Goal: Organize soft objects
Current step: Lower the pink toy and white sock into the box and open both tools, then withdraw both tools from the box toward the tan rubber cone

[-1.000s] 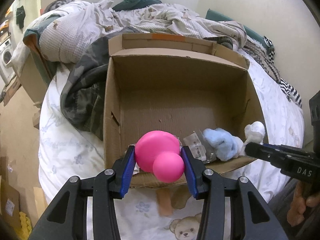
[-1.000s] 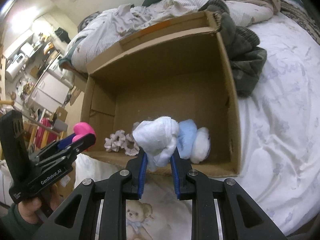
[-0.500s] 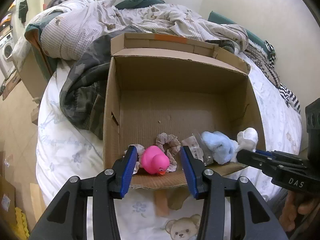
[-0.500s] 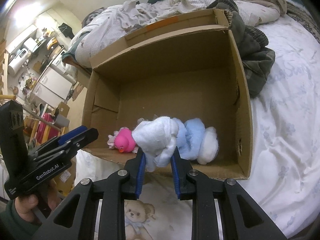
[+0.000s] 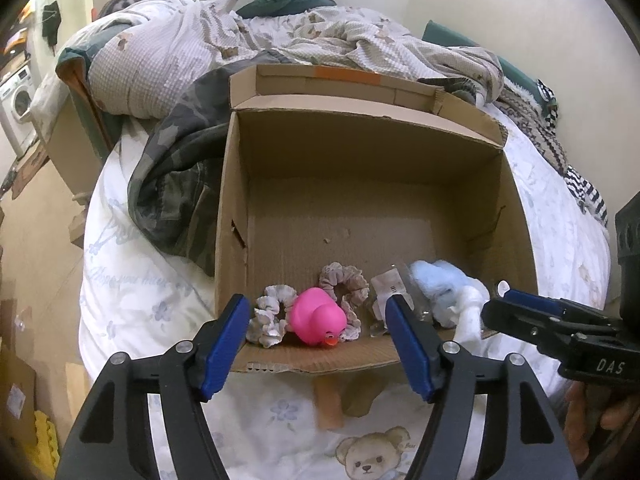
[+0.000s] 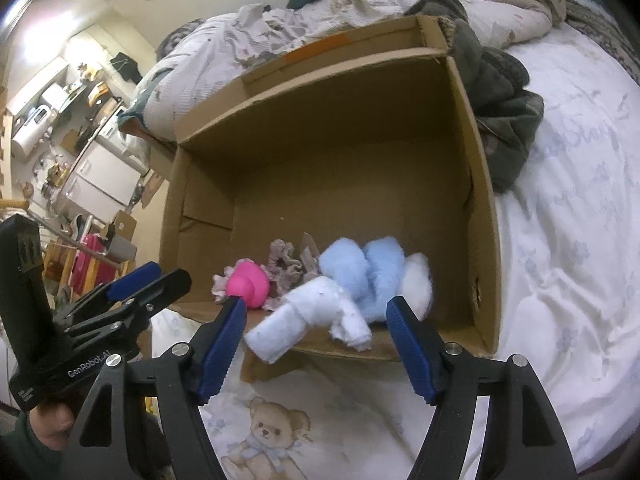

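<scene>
Pink duck (image 5: 318, 316): lying in the cardboard box (image 5: 516, 216), beside scrunchies (image 5: 345, 286).
White cloth (image 6: 308, 316): draping over the box's near rim.
Left gripper (image 5: 320, 344): my jaws are gaping wide, holding nothing.
Right gripper (image 6: 316, 344): my jaws are gaping wide, holding nothing.

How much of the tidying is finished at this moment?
Mostly done: the pink duck, scrunchies and blue plush lie in the cardboard box. Both the left gripper and the right gripper are open and empty. The white cloth drapes over the front wall and may need pushing in.
</scene>
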`<state>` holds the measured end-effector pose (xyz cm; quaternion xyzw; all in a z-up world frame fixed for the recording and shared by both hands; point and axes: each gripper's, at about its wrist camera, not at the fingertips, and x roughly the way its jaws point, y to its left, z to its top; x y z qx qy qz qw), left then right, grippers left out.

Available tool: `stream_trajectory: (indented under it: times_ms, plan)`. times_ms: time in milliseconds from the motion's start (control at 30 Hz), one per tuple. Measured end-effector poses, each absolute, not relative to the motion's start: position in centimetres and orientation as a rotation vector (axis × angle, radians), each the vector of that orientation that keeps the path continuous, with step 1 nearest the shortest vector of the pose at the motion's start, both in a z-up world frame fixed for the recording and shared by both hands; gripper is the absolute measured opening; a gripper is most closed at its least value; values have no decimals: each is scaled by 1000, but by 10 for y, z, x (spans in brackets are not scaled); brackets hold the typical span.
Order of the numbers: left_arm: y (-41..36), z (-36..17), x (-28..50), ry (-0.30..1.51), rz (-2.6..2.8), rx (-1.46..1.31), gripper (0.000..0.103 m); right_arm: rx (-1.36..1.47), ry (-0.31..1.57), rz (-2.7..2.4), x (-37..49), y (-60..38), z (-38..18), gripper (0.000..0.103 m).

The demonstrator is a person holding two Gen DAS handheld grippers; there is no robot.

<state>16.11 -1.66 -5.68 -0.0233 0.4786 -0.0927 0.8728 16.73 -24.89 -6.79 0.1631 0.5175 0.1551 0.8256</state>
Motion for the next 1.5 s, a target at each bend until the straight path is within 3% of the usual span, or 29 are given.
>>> stream_trajectory:
  times_ms: [400, 467, 567, 867, 1500]
  plan:
    - [-12, -54, 151, 999, -147, -44, 68, 344, 1095, 319, 160, -247, -64, 77]
    - [-9, -51, 147, 994, -136, -47, 68, 335, 1089, 319, 157, -245, -62, 80]
    - [-7, -48, 141, 982, -131, -57, 68, 337, 1072, 324, 151, -243, -58, 96]
    - [-13, -60, 121, 1020, -130, -55, 68, 346, 1057, 268, 135, -245, -52, 103]
    - [-17, -115, 123, 1192, -126, -99, 68, 399, 1091, 205, 111, -269, -59, 103]
